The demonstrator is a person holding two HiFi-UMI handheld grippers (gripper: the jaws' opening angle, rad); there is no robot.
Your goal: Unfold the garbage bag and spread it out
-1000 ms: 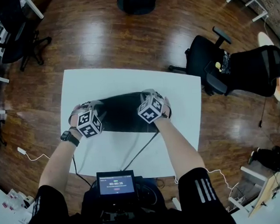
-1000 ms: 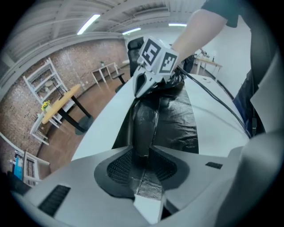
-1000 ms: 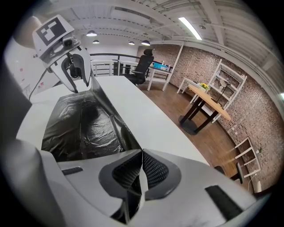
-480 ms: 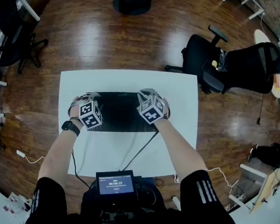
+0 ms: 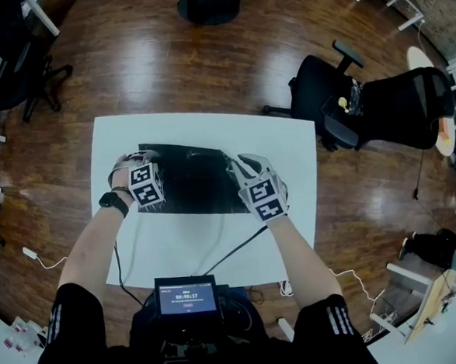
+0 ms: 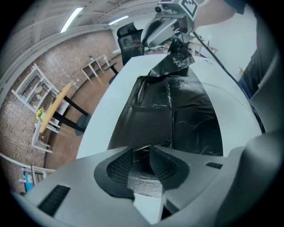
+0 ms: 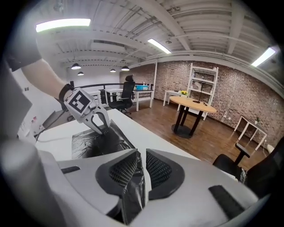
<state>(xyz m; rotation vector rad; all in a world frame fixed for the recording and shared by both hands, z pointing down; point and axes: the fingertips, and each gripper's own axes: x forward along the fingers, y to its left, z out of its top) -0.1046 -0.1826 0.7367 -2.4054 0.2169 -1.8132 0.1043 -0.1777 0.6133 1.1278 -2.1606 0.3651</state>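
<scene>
The garbage bag (image 5: pixel 193 189) lies mostly flat on the table (image 5: pixel 288 146), stretched between the two sets of jaws. The left gripper (image 6: pixel 142 167) pinches one end, with a fold of film between its partly closed pads. The right gripper (image 7: pixel 137 170) has just been easing its jaws apart, yet a crumpled corner hangs between them, lifted off the table. The bag looks nearly weightless, limp and slick, likely to cling to itself and slip from a loosening pinch. An edge or corner layer just ahead of the pads seems the best hold.

Glossy plastic garbage bag (image 5: pixel 193 189), seemingly matt table (image 5: pixel 289 157)
</scene>
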